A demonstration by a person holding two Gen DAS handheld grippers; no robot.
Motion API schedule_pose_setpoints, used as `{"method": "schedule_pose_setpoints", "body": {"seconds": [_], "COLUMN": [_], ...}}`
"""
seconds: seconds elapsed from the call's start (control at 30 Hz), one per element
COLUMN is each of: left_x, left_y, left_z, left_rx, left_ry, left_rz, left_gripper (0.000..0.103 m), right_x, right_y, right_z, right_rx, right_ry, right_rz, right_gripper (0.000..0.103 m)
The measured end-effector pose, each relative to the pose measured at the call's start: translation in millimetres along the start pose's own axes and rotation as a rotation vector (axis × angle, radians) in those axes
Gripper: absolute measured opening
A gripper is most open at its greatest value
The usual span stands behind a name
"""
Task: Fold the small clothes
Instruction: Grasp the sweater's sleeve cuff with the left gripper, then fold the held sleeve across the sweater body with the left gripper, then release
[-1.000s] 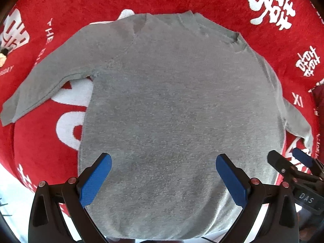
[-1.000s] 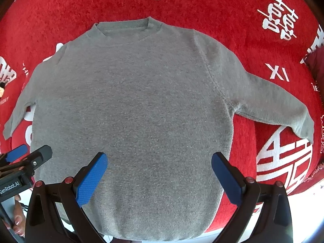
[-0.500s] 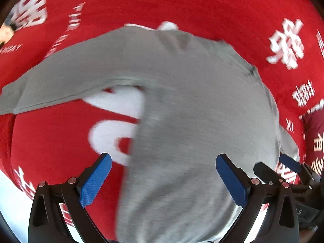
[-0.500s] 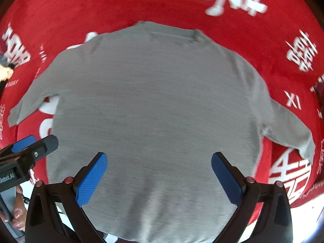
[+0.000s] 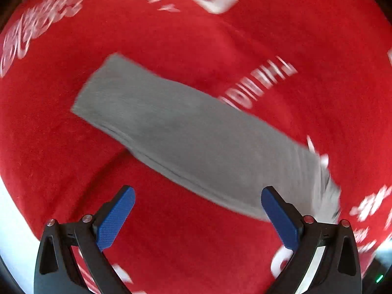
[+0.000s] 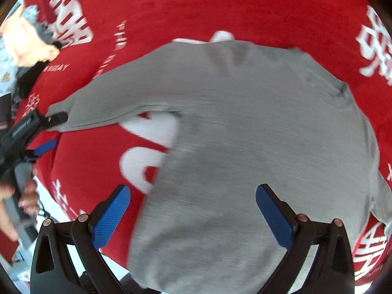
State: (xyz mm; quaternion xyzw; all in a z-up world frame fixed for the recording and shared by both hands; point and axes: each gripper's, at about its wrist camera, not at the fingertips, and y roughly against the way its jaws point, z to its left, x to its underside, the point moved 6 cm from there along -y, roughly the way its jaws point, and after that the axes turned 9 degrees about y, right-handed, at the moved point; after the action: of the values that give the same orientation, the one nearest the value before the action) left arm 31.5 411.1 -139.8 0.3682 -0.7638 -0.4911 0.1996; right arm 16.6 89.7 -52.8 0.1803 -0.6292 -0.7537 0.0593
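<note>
A small grey long-sleeved sweater [image 6: 257, 147] lies flat on a red blanket. Its left sleeve [image 5: 186, 142] stretches across the left wrist view, cuff to the upper left. My left gripper [image 5: 196, 210] is open and empty, just in front of that sleeve; it also shows in the right wrist view [image 6: 52, 131], with its black finger tip at the sleeve's cuff. My right gripper [image 6: 192, 208] is open and empty above the sweater's lower body. The right sleeve is mostly out of view.
The red blanket [image 6: 220, 5] with white lettering covers the whole surface. Its near edge [image 6: 61, 210] runs along the lower left. A pale cloth [image 6: 27, 41] and dark items lie at the far left. A hand [image 6: 27, 196] holds the left gripper.
My left gripper has swung left from the sweater's body to the left sleeve. My right gripper has also shifted left over the body. Both stay open.
</note>
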Motion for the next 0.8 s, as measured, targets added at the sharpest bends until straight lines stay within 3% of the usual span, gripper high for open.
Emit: {"method": "schedule_pose_setpoints", "body": {"seconds": [0.07, 0.27, 0.43, 0.5, 0.53, 0.6, 0.63, 0.73, 0.8], "left_x": [-9, -33, -33, -33, -33, -34, -34, -34, -30], "left_y": [-10, -24, -25, -23, -20, -20, -20, -15, -7], "left_z": [14, 21, 14, 15, 18, 14, 13, 3, -12], "left_rx": [0.075, 0.194, 0.177, 0.128, 0.110, 0.135, 0.137, 0.127, 0.159], "left_ry": [0.062, 0.133, 0.131, 0.123, 0.110, 0.072, 0.061, 0.012, -0.021], "left_rz": [0.036, 0.041, 0.010, -0.017, -0.026, -0.025, -0.018, -0.048, -0.063], "left_gripper": [0.103, 0.103, 0.098, 0.066, 0.059, 0.015, 0.009, 0.008, 0.007], "right_x": [-2, -12, -20, -22, -23, -24, -23, -18, -14], "right_y": [-6, -21, -23, -22, -20, -17, -16, -11, -8], "right_z": [14, 40, 49, 50, 51, 52, 51, 45, 37], "right_rx": [-0.017, -0.030, -0.041, -0.046, -0.051, -0.062, -0.066, -0.082, -0.099], "right_ry": [0.015, 0.054, 0.060, 0.061, 0.062, 0.063, 0.064, 0.049, 0.032], "right_rz": [0.017, 0.045, 0.047, 0.044, 0.038, 0.027, 0.022, 0.008, 0.001], "right_gripper": [0.103, 0.103, 0.103, 0.103, 0.103, 0.103, 0.103, 0.103, 0.102]}}
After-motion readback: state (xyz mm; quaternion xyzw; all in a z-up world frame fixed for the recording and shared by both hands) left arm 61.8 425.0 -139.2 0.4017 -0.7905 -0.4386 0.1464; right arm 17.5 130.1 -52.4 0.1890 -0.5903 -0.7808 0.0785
